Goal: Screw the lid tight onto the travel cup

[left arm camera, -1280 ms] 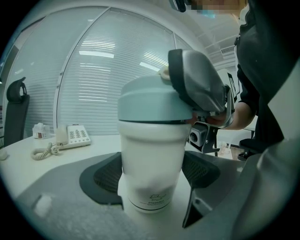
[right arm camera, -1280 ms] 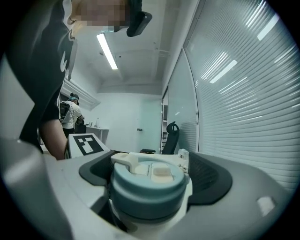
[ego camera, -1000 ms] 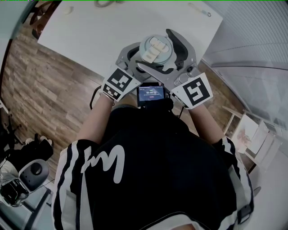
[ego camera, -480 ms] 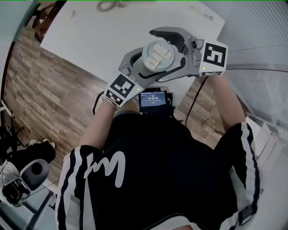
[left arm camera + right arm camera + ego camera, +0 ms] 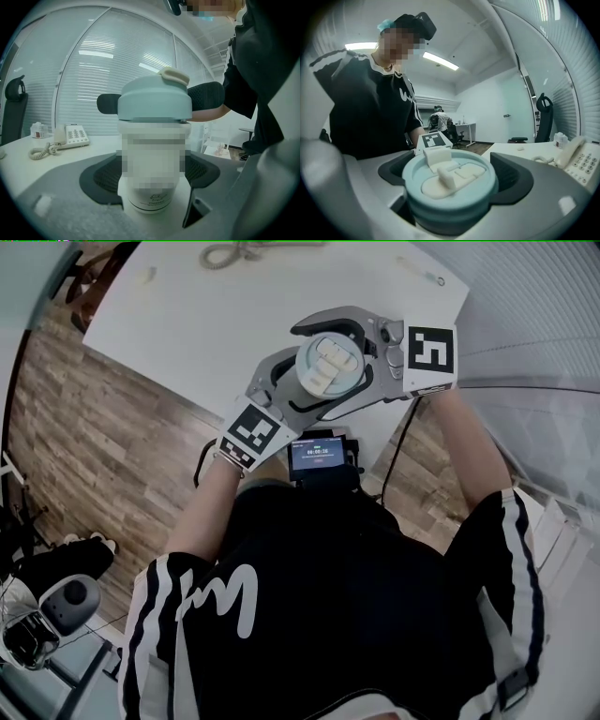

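A white travel cup (image 5: 154,178) stands upright between the pads of my left gripper (image 5: 154,174), which is shut on its body. On the cup sits a pale teal lid (image 5: 330,365) with a cream flip tab. In the head view the left gripper (image 5: 281,381) reaches up from the lower left under the lid. My right gripper (image 5: 302,369) comes in from the right, one jaw on each side of the lid (image 5: 450,180). Its jaws are closing, and I see a thin gap at the pads. The right gripper's black fingers (image 5: 206,96) show beside the lid (image 5: 154,101).
Cup and grippers are held in the air over the near edge of a white table (image 5: 216,306). A telephone (image 5: 70,136) with a coiled cord (image 5: 225,253) lies at its far side. A small screen (image 5: 319,451) sits at the person's chest. Wooden floor lies to the left.
The right gripper has swung from the lid's lower right round to its right side. Cup and left gripper have shifted slightly up and away.
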`<act>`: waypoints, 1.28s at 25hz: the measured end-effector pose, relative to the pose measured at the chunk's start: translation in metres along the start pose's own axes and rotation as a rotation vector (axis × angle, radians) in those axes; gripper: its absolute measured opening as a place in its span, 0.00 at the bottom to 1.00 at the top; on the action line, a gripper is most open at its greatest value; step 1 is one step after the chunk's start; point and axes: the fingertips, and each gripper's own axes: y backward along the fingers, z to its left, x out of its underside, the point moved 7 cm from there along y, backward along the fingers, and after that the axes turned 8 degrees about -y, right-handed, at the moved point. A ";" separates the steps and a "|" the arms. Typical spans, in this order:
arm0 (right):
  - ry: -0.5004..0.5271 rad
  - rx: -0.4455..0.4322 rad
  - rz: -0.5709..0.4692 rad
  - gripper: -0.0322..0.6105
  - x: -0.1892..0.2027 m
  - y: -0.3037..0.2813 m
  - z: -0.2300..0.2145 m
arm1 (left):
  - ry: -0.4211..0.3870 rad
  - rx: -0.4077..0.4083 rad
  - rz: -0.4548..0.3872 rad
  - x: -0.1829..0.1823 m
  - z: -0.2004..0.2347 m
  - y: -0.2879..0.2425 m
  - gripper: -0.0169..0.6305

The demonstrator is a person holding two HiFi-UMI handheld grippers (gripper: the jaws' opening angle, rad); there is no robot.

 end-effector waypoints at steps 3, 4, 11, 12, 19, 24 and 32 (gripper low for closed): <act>0.011 0.031 -0.017 0.83 0.000 0.000 0.001 | -0.002 0.002 -0.001 0.001 0.000 0.001 0.66; 0.014 0.044 -0.023 0.83 0.001 0.000 0.001 | -0.004 0.002 -0.001 0.001 0.000 0.001 0.65; 0.022 0.157 -0.076 0.82 0.003 0.002 0.005 | -0.006 -0.002 -0.001 0.002 -0.001 0.002 0.66; 0.026 0.177 -0.086 0.82 0.003 0.003 0.006 | -0.004 -0.003 -0.002 0.002 -0.001 0.002 0.66; 0.041 0.293 -0.139 0.81 0.007 0.008 0.013 | -0.003 -0.008 -0.002 0.002 -0.002 0.002 0.66; 0.025 0.380 -0.162 0.80 0.001 0.008 0.019 | -0.005 -0.010 0.001 0.001 -0.002 0.002 0.66; 0.037 0.517 -0.210 0.80 0.003 0.007 0.023 | -0.009 -0.015 0.003 0.001 -0.001 0.002 0.66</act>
